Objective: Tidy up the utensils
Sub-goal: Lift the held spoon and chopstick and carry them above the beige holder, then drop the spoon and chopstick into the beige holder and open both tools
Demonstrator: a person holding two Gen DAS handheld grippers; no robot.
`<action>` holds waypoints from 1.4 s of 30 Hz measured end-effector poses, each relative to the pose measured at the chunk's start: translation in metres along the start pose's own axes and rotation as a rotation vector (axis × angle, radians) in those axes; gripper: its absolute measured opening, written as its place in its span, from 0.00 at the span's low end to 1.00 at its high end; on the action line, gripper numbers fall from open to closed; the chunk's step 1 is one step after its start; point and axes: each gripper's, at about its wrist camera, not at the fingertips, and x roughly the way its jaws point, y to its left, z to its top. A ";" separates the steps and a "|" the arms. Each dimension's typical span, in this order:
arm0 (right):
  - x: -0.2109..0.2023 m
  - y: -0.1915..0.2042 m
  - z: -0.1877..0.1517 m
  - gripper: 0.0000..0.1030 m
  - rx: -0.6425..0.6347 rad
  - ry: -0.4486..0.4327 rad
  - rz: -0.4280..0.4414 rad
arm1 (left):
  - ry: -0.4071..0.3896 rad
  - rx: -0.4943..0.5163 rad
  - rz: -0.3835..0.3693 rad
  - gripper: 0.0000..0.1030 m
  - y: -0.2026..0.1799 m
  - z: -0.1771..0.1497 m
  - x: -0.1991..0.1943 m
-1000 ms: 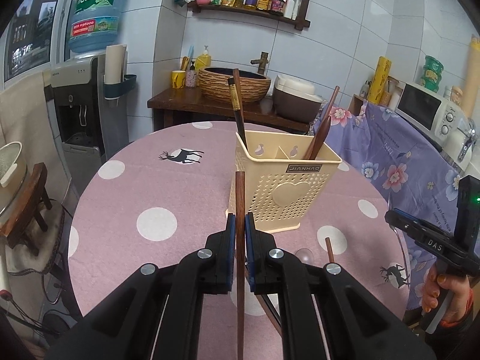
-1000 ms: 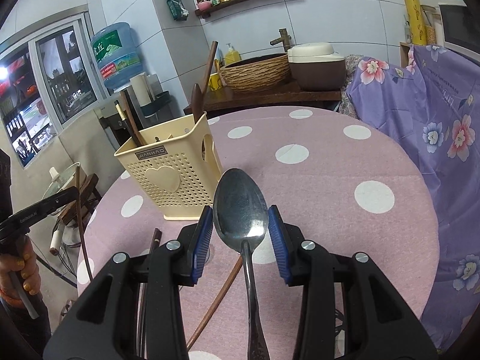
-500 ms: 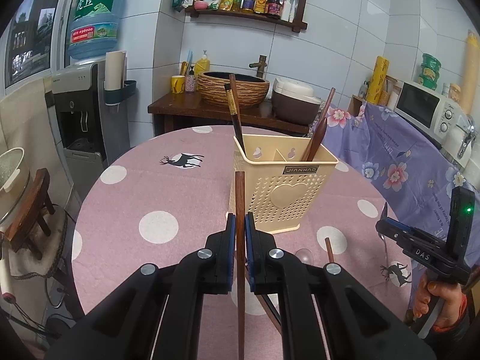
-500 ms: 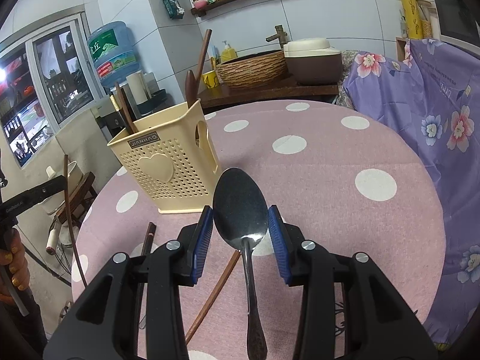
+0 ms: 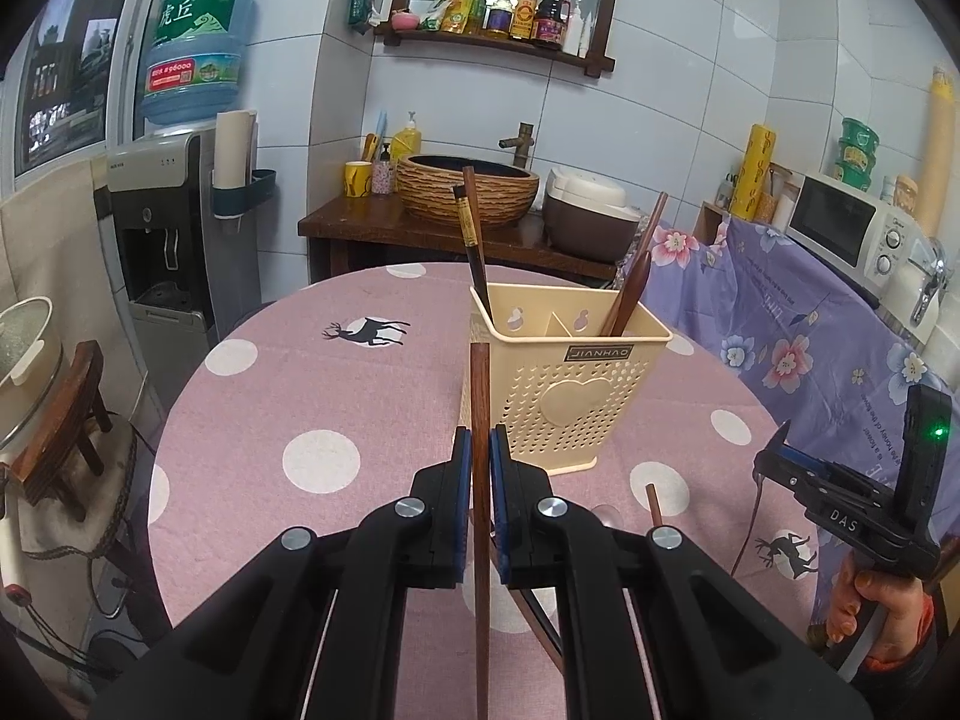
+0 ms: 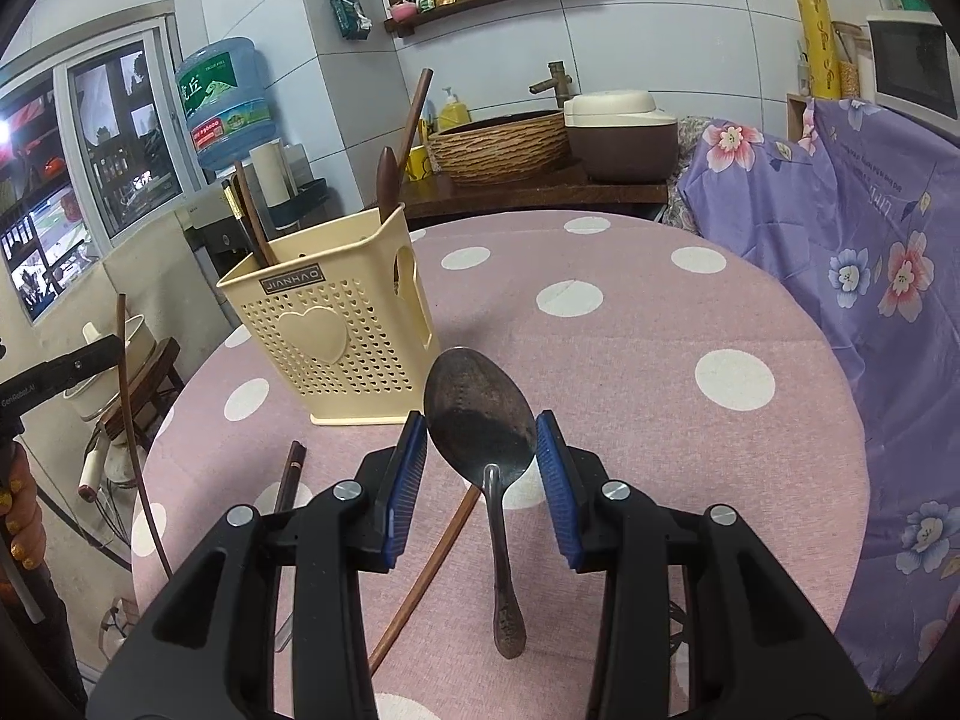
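Observation:
My left gripper (image 5: pixel 480 450) is shut on a dark wooden chopstick (image 5: pixel 480 384), which stands upright between the pads just in front of the cream perforated utensil holder (image 5: pixel 564 384). The holder has dark chopsticks (image 5: pixel 474 240) in its left compartment and a wooden spoon (image 5: pixel 636 282) in its right. My right gripper (image 6: pixel 480 450) is shut on a metal spoon (image 6: pixel 480 414), pads on the bowl's edges and the handle hanging toward me. It is held above the table, right of the holder (image 6: pixel 336 324).
The round table (image 6: pixel 630 360) has a pink polka-dot cloth. Loose chopsticks (image 6: pixel 432 558) lie on it near the holder's front, one of them (image 5: pixel 654 504) beside my left gripper. A purple floral cover (image 6: pixel 870 252) borders the right side. A sideboard with a basket stands behind the table.

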 end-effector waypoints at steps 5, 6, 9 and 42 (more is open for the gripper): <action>-0.005 0.002 0.000 0.37 -0.008 -0.007 -0.002 | -0.012 -0.008 -0.008 0.07 0.003 -0.001 -0.003; -0.006 0.003 0.000 0.37 -0.008 -0.011 0.000 | -0.014 -0.009 -0.009 0.07 0.003 0.000 -0.004; -0.012 0.005 0.006 0.37 0.000 -0.028 0.019 | -0.024 -0.016 -0.021 0.07 0.006 0.004 -0.009; 0.069 0.092 0.112 0.37 -0.092 -0.297 0.048 | -0.231 -0.007 0.025 0.07 -0.028 0.107 0.058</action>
